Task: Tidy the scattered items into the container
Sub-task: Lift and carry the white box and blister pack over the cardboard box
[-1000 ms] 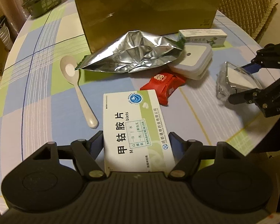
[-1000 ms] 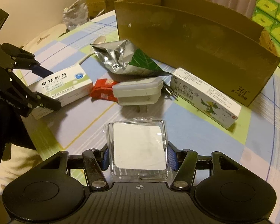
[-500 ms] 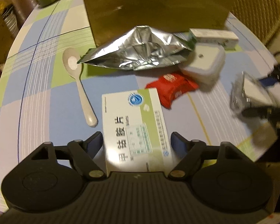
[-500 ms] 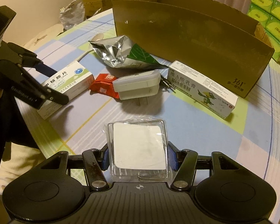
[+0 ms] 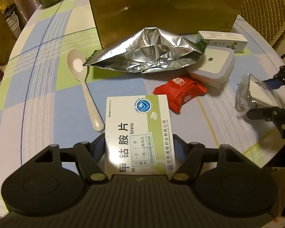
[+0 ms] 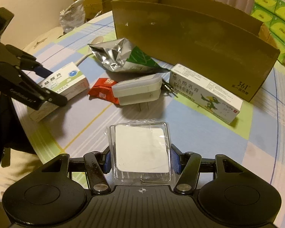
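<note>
Closing around a white medicine box (image 5: 138, 133) at lower centre, the left hand-held gripper (image 5: 138, 148) is seen. A clear plastic packet (image 6: 141, 148) is clamped by the right hand-held gripper (image 6: 141, 163), with the cardboard box (image 6: 190, 43) above on the worktop (image 6: 199, 138).

Dim, warm yellowish room light; glare flashes off the foil bag (image 5: 150, 51); soft shadows, edges bowed and dark-cornered.

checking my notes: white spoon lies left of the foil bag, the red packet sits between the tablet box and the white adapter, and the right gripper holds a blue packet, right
One slip: the right gripper holds a clear plastic packet with a white insert, not a blue one; only the gripper's pads are blue. The right wrist view shows it. The spoon, foil bag, red packet, tablet box and adapter are as you say.
</note>
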Tool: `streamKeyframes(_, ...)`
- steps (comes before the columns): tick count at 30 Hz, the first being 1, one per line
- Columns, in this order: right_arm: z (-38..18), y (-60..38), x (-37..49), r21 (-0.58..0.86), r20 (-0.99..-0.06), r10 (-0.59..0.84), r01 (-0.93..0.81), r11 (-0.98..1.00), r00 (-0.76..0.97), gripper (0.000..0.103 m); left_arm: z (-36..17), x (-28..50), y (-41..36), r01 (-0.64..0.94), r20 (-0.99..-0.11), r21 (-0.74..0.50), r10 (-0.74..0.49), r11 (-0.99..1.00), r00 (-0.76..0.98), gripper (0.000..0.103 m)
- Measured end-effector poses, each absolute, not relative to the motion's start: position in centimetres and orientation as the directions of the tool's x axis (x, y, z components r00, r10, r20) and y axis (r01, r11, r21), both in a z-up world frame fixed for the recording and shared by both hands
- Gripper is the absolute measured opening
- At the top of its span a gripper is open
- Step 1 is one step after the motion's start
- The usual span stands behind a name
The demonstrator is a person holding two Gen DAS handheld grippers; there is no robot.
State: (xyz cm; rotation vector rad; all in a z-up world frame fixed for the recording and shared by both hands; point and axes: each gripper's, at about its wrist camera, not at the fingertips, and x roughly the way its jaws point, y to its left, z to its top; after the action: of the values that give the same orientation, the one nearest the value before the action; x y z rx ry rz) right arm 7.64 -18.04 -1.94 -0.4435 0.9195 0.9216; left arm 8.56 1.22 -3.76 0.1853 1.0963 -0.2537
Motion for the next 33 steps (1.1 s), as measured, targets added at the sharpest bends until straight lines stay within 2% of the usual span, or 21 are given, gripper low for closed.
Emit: streamKeyframes(33, 5.3, -19.7, 6.3, -0.042, -0.727, 0.515, -0.779, 0.626, 0.453, 0.055, 5.0, 6.2, -1.1, 0.378, -0.793, 0.053, -0.191, 0.924, 0.578, 0.067)
